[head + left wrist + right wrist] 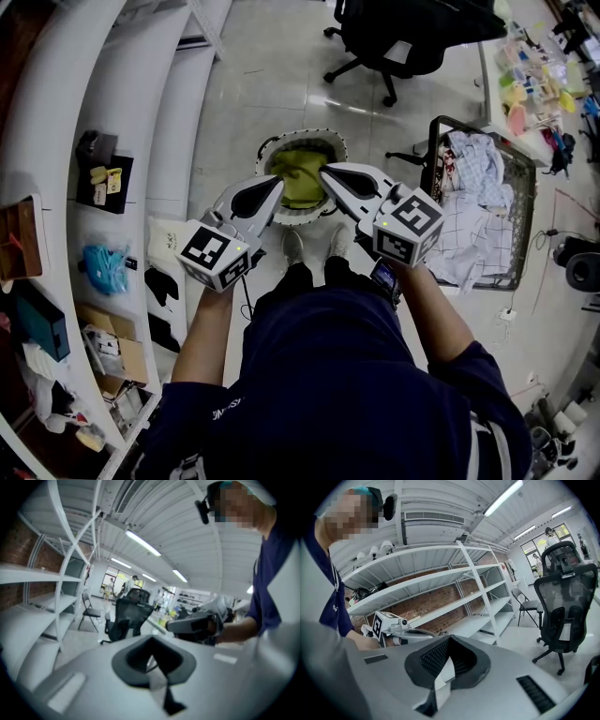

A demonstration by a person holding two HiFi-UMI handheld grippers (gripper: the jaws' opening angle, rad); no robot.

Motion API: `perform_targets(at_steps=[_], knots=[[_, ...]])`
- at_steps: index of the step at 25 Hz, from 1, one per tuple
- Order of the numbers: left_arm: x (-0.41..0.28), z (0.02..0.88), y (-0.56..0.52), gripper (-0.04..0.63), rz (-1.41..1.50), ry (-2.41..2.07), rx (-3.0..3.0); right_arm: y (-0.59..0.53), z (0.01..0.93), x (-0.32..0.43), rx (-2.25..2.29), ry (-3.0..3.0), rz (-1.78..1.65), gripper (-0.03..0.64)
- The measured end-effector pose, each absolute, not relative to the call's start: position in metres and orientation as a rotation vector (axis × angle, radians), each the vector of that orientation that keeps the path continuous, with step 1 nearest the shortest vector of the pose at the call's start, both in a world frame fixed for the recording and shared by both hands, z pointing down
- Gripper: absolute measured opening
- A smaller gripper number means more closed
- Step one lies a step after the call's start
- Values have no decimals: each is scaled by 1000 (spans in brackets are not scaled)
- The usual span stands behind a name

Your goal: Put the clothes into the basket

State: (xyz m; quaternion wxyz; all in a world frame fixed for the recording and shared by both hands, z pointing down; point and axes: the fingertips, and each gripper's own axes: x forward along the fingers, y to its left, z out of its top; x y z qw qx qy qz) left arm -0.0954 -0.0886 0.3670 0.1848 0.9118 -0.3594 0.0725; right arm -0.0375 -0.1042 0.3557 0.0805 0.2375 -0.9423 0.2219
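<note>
Left tool (pixel 278 182), right tool (pixel 324 170) (both closed), over basket (pixel 266 151), green garment (pixel 302 176) inside

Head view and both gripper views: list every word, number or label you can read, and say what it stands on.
Shirt print: white lettering, too small and blurred to read.
Left marker cube, right marker cube: black-and-white square patterns only, no letters.
Shelf items: any labels are too small to read.
No text is legible in any view.
</note>
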Motion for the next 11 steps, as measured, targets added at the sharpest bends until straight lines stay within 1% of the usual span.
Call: perform_targets(at_steps=[11], knots=[[-103,371,-87,3,197,-1007,2565,-104,361,-45,706,-2806,668,5]])
